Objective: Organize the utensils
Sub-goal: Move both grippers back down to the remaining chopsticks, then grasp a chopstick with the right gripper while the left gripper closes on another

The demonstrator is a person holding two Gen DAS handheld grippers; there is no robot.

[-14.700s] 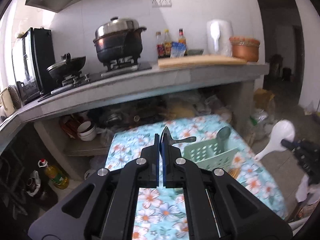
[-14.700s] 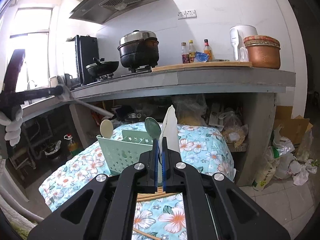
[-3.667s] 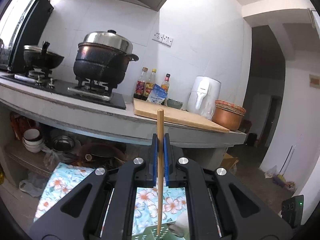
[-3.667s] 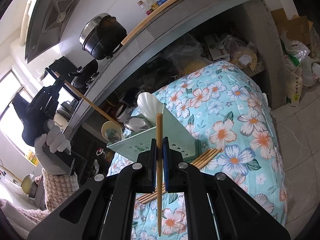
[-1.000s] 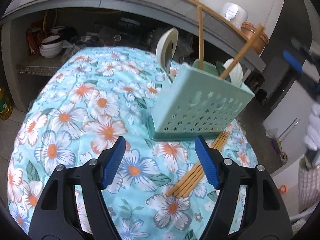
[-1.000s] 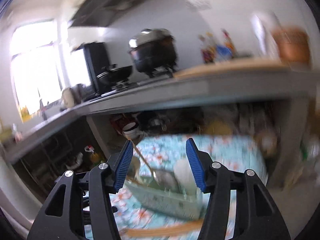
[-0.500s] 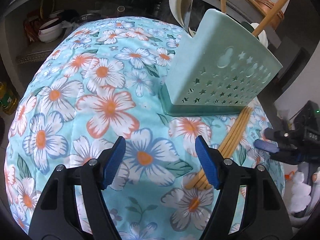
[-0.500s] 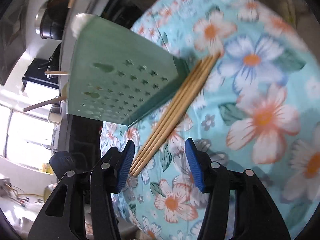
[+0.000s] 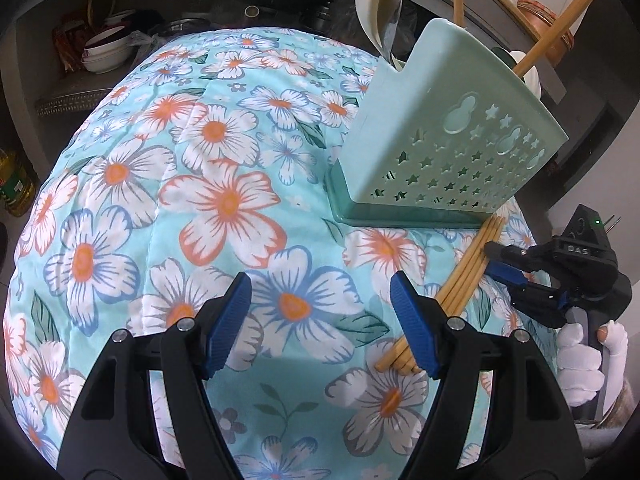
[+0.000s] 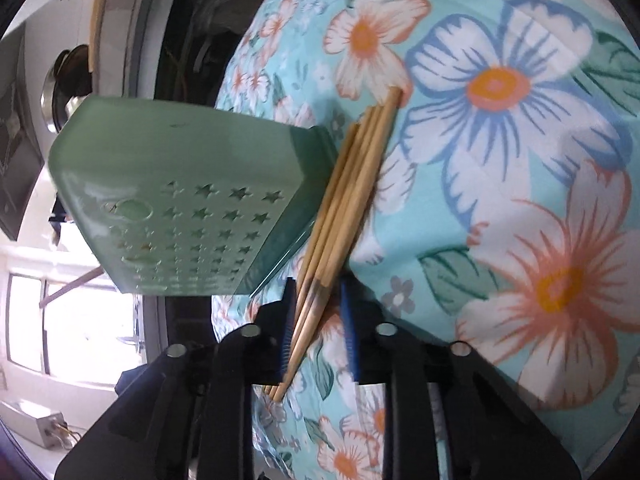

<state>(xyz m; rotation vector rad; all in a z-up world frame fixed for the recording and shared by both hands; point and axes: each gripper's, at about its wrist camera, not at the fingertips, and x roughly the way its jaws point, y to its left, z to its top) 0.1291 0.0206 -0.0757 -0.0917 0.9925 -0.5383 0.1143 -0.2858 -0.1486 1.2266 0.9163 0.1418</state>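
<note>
Chopsticks [image 10: 340, 216] lie beside the caddy [image 10: 180, 200]. Right gripper [image 10: 318, 328], lowered since a second ago, is closing around them; left gripper [image 9: 320, 320] hangs open, empty

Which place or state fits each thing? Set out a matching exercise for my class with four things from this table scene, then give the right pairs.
Things:
1. utensil holder
2. loose chopsticks
3. left gripper
4. metal spoon

Places or states:
A. lying flat on the flowered cloth
B. standing inside the holder
C. pale green, pierced with stars
D. jaws wide apart, nothing between them

Pairs: 1-C, 2-A, 3-D, 4-B
</note>
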